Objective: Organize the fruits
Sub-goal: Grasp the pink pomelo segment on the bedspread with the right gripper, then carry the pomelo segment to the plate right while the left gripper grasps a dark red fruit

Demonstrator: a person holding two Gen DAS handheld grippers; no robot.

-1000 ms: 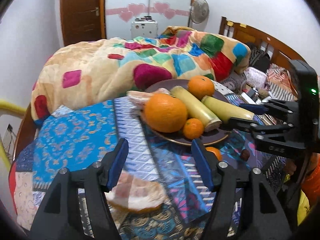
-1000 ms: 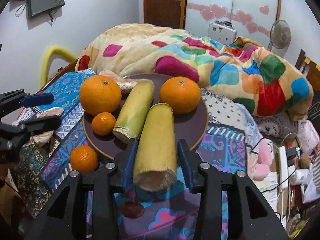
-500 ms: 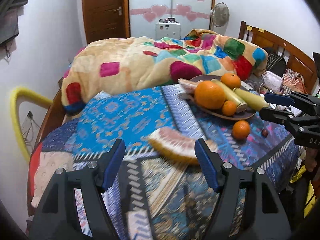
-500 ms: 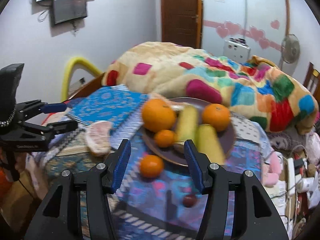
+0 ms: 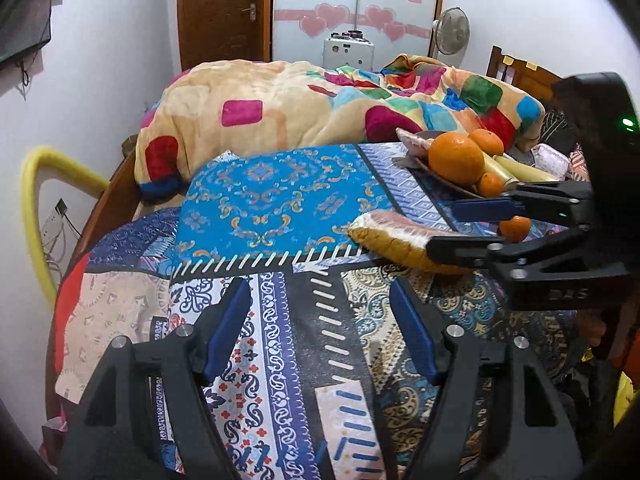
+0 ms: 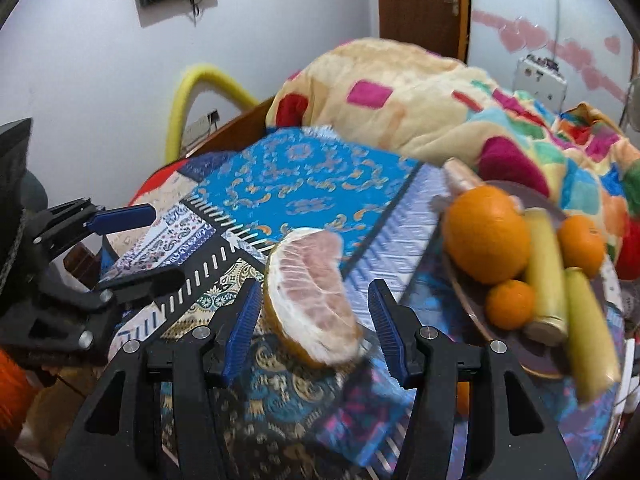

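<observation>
A cut pomelo wedge (image 6: 312, 292) lies pink side up on the patterned cloth. My right gripper (image 6: 314, 320) is open and straddles it; a narrow gap shows at each blue pad. In the left wrist view the same wedge (image 5: 396, 236) sits under the right gripper (image 5: 472, 228). My left gripper (image 5: 320, 332) is open over bare cloth to the left of the wedge, with nothing between its fingers. The brown plate (image 6: 540, 368) on the right holds a large orange (image 6: 484, 236), two smaller oranges, two yellow-green stalks (image 6: 546, 276) and another pomelo piece (image 6: 460, 178).
A loose small orange (image 5: 514, 228) lies on the cloth near the plate. A bed with a colourful blanket (image 5: 304, 112) stands right behind the table. A yellow curved tube (image 5: 32, 208) and a wall are on the left. The left gripper (image 6: 136, 248) hovers left of the wedge.
Both grippers swung left, away from the plate. The right one left the yellow stalk it straddled, widened, and now straddles the pomelo wedge. The left one moved off the wedge to bare cloth.
</observation>
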